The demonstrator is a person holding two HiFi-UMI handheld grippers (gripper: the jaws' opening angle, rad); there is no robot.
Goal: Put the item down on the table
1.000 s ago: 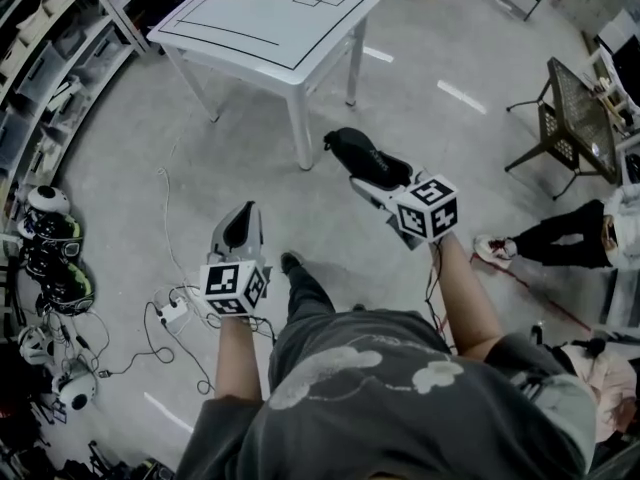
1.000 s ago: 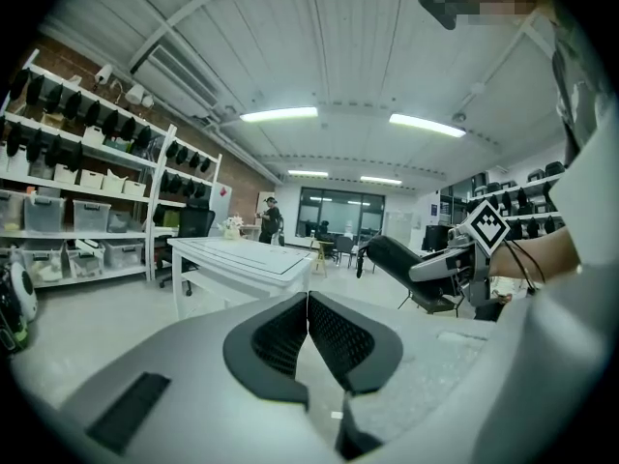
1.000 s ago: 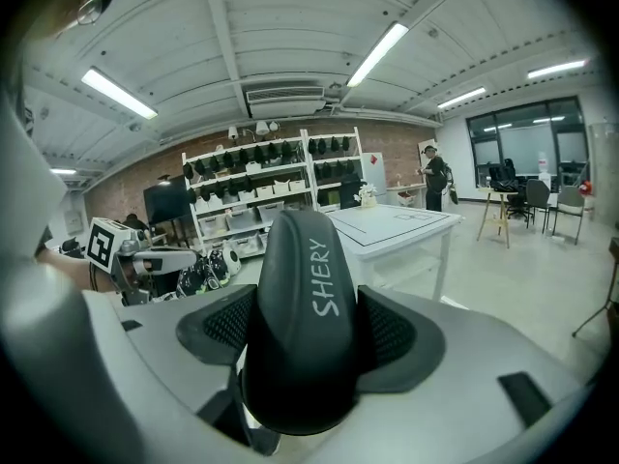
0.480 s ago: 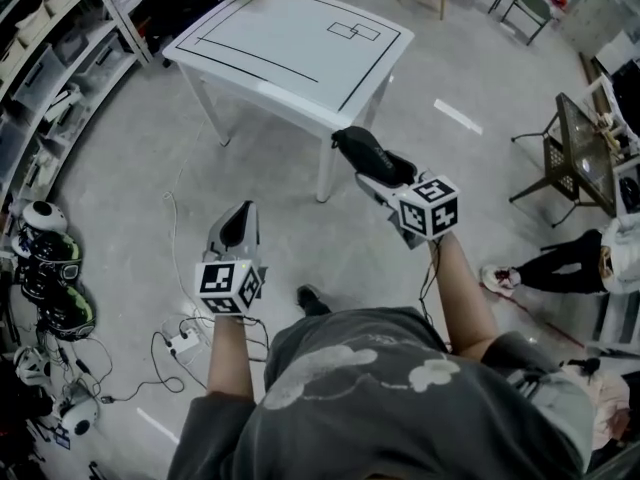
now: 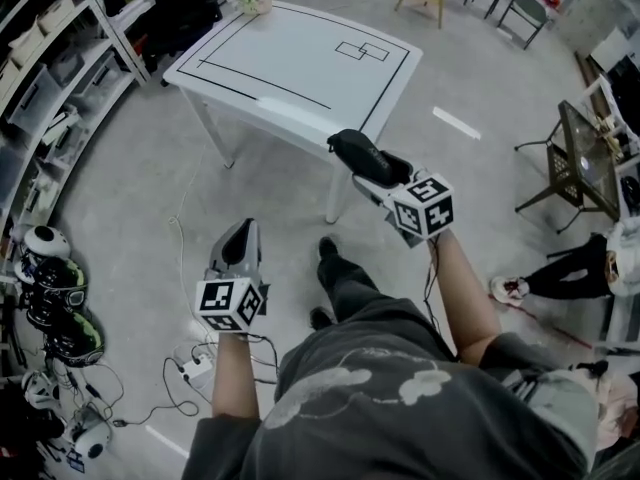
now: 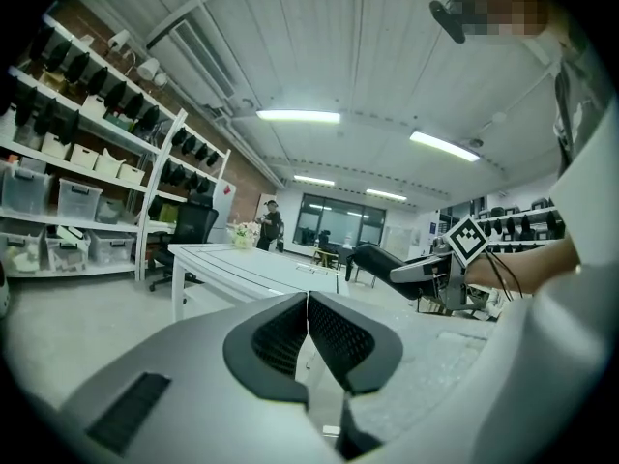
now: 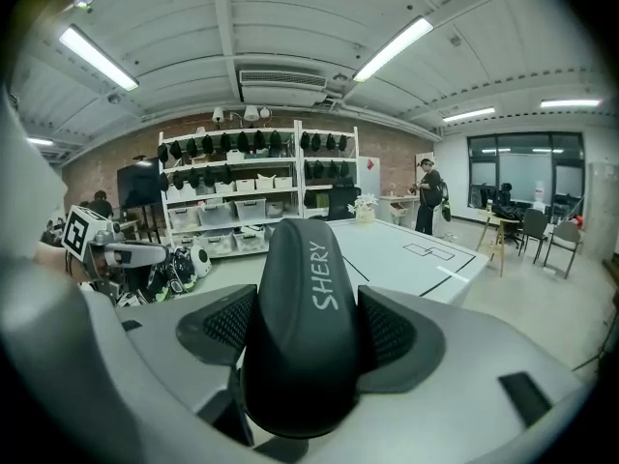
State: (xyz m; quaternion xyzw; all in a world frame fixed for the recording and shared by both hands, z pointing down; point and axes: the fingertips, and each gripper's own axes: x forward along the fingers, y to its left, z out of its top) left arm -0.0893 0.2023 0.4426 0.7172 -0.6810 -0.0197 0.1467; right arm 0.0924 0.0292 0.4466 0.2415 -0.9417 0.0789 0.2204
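The table (image 5: 300, 58) now sits closer to the right gripper (image 5: 375, 171) and its black case (image 5: 352, 151).

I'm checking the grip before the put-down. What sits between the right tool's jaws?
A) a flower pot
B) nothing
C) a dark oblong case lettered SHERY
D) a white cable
C: in the right gripper view the right tool clamps the dark oblong case, lettered SHERY, from both sides.

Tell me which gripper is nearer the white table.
Right. The right gripper, holding a black case, hangs by the white table's near corner; the left gripper is farther back over the floor.
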